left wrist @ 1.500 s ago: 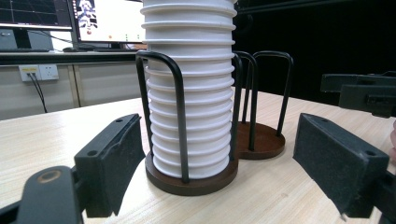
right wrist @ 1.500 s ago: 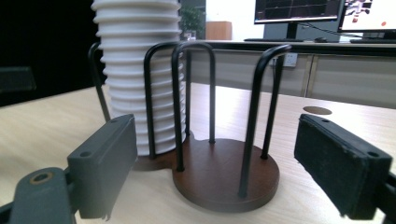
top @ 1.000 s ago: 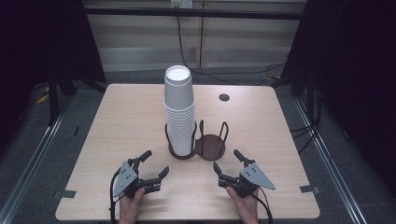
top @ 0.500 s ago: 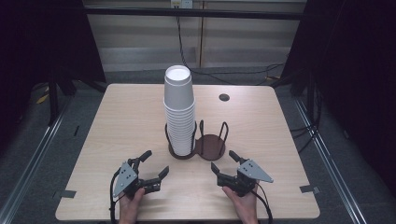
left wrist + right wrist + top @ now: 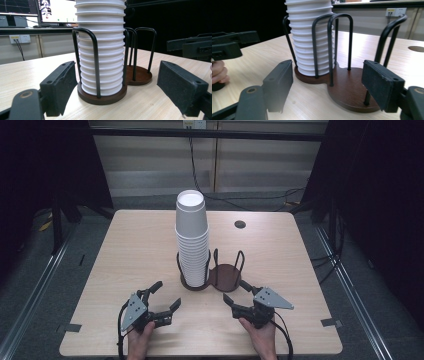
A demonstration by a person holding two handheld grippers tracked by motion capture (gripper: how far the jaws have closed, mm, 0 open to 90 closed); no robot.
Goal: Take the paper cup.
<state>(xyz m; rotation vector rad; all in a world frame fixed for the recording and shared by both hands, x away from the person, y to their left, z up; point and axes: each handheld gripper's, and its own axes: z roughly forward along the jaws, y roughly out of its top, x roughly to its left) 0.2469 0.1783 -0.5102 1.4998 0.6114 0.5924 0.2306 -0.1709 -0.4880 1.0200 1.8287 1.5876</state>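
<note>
Cups stacked in a two-ring holder, grippers waiting.
Left gripper (image 5: pixel 161 299) and right gripper (image 5: pixel 239 292) sit with jaws spread, empty, near the wooden cup holder (image 5: pixel 224 276); white paper cups (image 5: pixel 192 237) fill its left ring.

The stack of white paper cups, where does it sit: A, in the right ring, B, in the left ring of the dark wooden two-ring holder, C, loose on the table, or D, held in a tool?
B: the stack of white paper cups stands in the left ring of the dark wooden two-ring holder, inside its black wire hoops.
</note>
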